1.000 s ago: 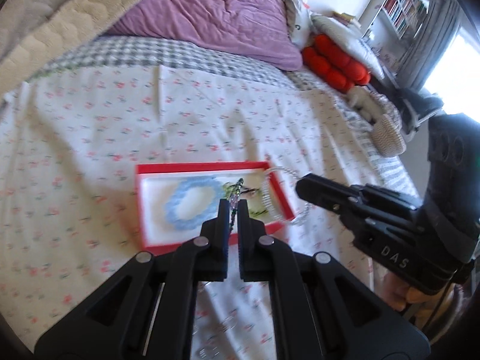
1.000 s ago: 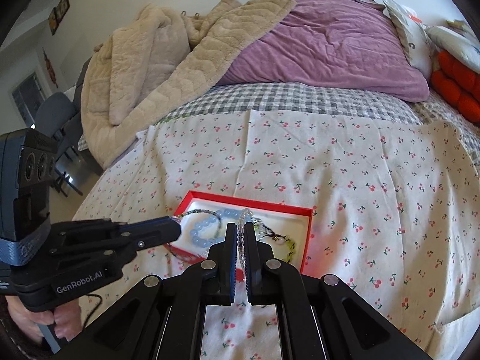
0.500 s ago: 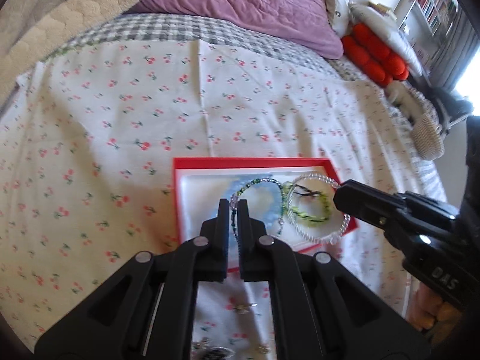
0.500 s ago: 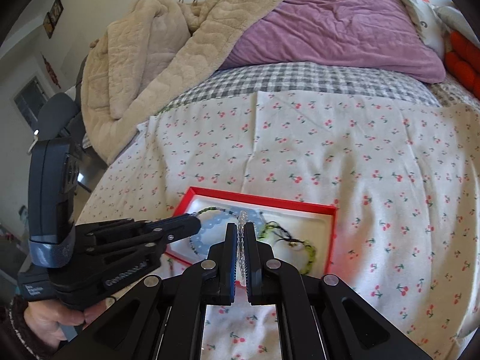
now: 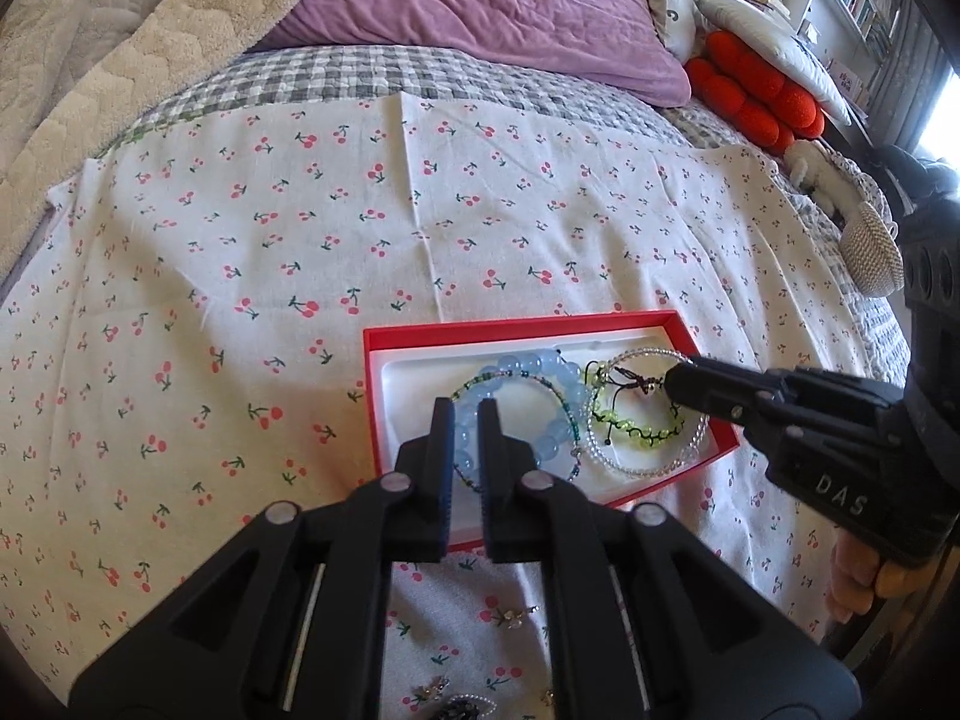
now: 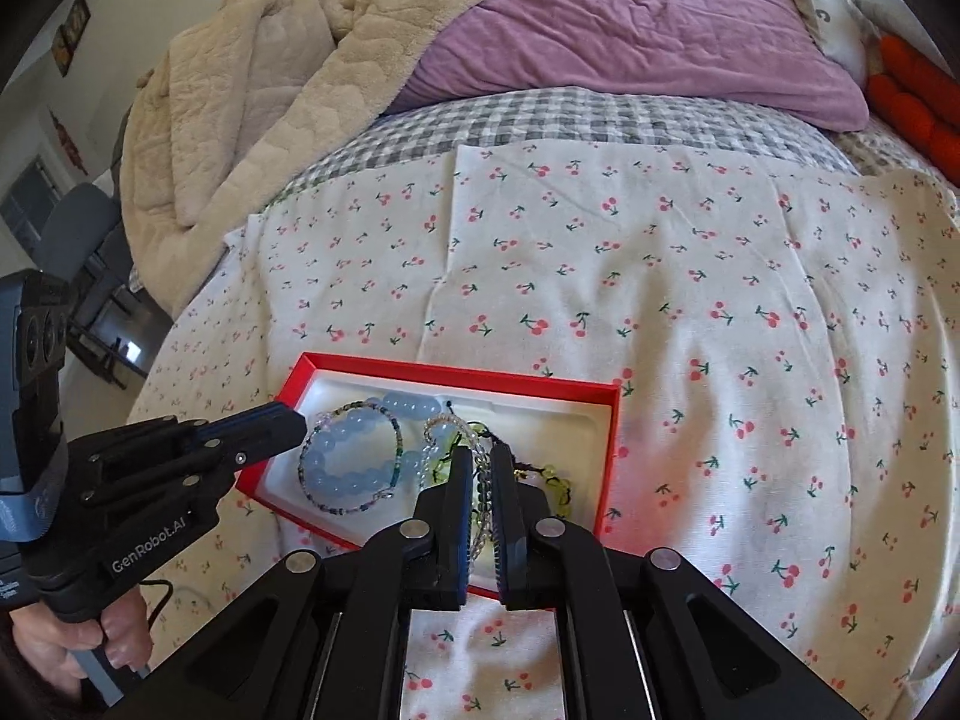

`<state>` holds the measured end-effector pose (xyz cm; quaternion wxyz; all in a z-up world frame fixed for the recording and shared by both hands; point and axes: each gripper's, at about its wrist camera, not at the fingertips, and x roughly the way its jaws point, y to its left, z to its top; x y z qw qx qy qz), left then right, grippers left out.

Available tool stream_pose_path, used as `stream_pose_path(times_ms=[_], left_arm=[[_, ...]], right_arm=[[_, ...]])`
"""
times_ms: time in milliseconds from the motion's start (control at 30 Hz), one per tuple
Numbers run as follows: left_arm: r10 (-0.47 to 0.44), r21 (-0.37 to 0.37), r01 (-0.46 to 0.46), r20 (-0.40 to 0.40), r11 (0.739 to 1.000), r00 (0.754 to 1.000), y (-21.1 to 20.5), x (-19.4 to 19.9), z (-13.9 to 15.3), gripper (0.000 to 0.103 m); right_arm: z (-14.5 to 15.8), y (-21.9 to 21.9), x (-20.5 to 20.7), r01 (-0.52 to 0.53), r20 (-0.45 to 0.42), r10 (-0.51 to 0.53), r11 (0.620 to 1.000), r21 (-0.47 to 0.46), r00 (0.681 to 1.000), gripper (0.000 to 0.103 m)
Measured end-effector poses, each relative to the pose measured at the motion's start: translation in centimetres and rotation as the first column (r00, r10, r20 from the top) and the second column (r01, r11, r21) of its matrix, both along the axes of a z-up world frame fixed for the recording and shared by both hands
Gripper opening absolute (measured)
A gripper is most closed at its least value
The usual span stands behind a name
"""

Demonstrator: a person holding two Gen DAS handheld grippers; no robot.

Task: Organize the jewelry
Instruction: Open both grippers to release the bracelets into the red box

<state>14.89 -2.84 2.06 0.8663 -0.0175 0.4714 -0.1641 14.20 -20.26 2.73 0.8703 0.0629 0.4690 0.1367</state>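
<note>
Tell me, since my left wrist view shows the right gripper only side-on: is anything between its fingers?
Observer: Yes. The right wrist view shows the clear bead bracelet running between the right gripper's fingers, which are opening.
Operator: Where does my own tip sit, seen from outside?
Observer: The left gripper ends at the left end of the red box, beside the blue bead bracelet. Its fingers are opening, with nothing visibly clamped.

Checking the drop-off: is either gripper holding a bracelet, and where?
Seemingly neither. Right gripper jaws are opening around the near strand of the clear bead bracelet; left gripper jaws, opening too, pinch nothing.
</note>
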Motion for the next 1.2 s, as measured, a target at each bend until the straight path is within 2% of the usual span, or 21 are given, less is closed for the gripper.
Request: stream_pose_path(times_ms=[133, 300, 400, 433, 467, 533, 600, 700, 967, 1200], left_arm=[[-0.002, 0.018, 0.002, 0.010, 1.000, 1.000, 0.0, -0.4, 0.3, 0.029], [-0.004, 0.040, 0.003, 0.033, 0.999, 0.999, 0.2, -1.2, 0.8, 0.056], [-0.010, 0.064, 0.007, 0.042, 0.998, 0.999, 0.5, -2.0, 1.1, 0.063], [-0.011, 0.072, 0.008, 0.043, 0.997, 0.999, 0.6, -2.3, 1.2, 0.064], [-0.012, 0.081, 0.008, 0.044, 0.997, 0.999, 0.8, -2.7, 1.2, 0.066], [-0.014, 0.097, 0.010, 0.044, 0.995, 0.999, 1.1, -3.3, 1.2, 0.071], [-0.019, 0.112, 0.013, 0.047, 0.994, 0.999, 1.4, -3.9, 1.3, 0.080], [-0.020, 0.130, 0.014, 0.042, 0.991, 0.999, 1.7, -4.8, 1.3, 0.083], [-0.015, 0.152, 0.011, 0.026, 0.988, 1.000, 2.4, -7.0, 1.2, 0.087], [-0.033, 0.171, 0.032, 0.004, 0.985, 0.999, 3.3, -9.1, 0.5, 0.093]], right_arm=[[0.4, -0.4, 0.0, 0.029, -0.002, -0.030, 0.998, -0.052, 1.000, 0.013], [0.7, -0.9, -0.5, 0.035, -0.006, -0.036, 0.996, -0.083, 0.999, 0.016], [1.1, -1.0, -1.2, 0.031, 0.000, -0.031, 0.994, -0.102, 1.000, 0.024], [1.3, -1.0, -1.5, 0.027, 0.003, -0.027, 0.994, -0.105, 1.000, 0.031], [1.4, -1.0, -1.8, 0.026, 0.005, -0.026, 0.994, -0.108, 1.000, 0.048], [1.7, -1.0, -2.4, 0.029, 0.019, -0.027, 0.993, -0.115, 0.999, 0.066], [2.2, -0.8, -3.1, 0.024, 0.041, -0.019, 0.991, -0.133, 0.999, 0.066], [2.6, -0.9, -4.1, 0.028, 0.039, -0.023, 0.991, -0.133, 0.999, 0.068], [3.2, -1.5, -6.5, 0.062, 0.047, -0.056, 0.989, -0.136, 0.997, 0.083], [2.6, -0.6, -9.2, 0.025, 0.048, -0.017, 0.982, -0.187, 0.999, 0.083]])
